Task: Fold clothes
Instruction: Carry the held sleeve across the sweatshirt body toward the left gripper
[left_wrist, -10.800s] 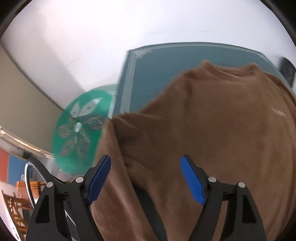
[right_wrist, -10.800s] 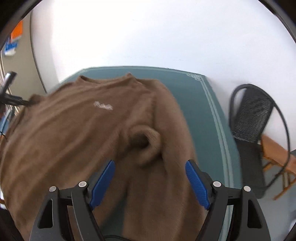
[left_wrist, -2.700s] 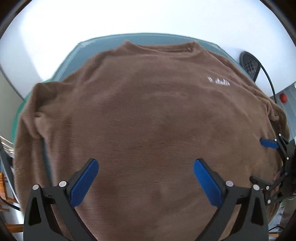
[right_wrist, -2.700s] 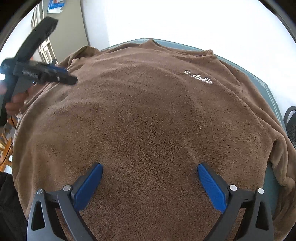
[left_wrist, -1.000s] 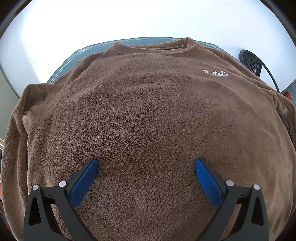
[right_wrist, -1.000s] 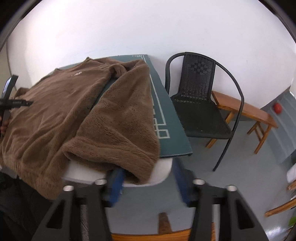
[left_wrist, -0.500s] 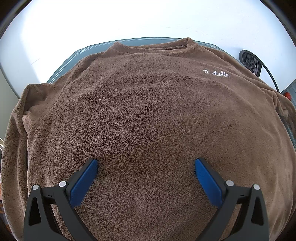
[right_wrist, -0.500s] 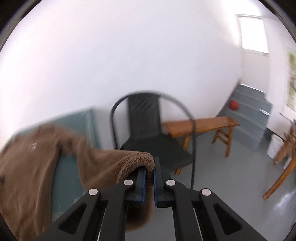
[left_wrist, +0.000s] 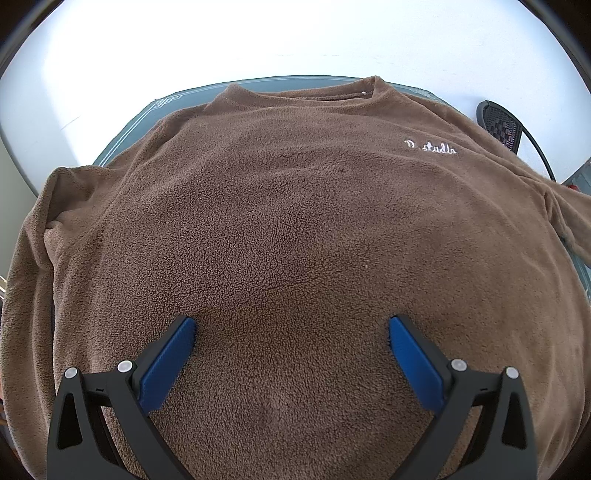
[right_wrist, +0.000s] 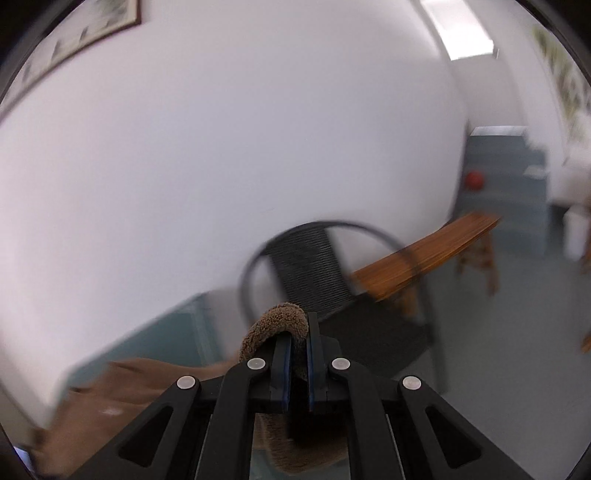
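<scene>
A brown fleece sweater (left_wrist: 295, 221) lies front up on a teal table (left_wrist: 122, 136), its collar at the far edge and white lettering on the chest. My left gripper (left_wrist: 291, 339) hovers open over the lower part of the body, blue pads wide apart with nothing between them. In the right wrist view, my right gripper (right_wrist: 297, 334) is shut on the sweater's sleeve cuff (right_wrist: 280, 321), which bulges out above the pads. The sleeve trails down and left toward the rest of the sweater (right_wrist: 122, 387). The right view is blurred by motion.
A black wicker chair (right_wrist: 314, 273) stands beyond the table's right end, also a sliver of chair (left_wrist: 502, 125) in the left view. A wooden bench (right_wrist: 424, 258) sits behind it, with grey steps (right_wrist: 506, 177) and a red ball (right_wrist: 474, 180) further off.
My right gripper closed on the sleeve cuff and lifted it up off the table edge, rolling as it rose. The left gripper and the sweater body stayed put.
</scene>
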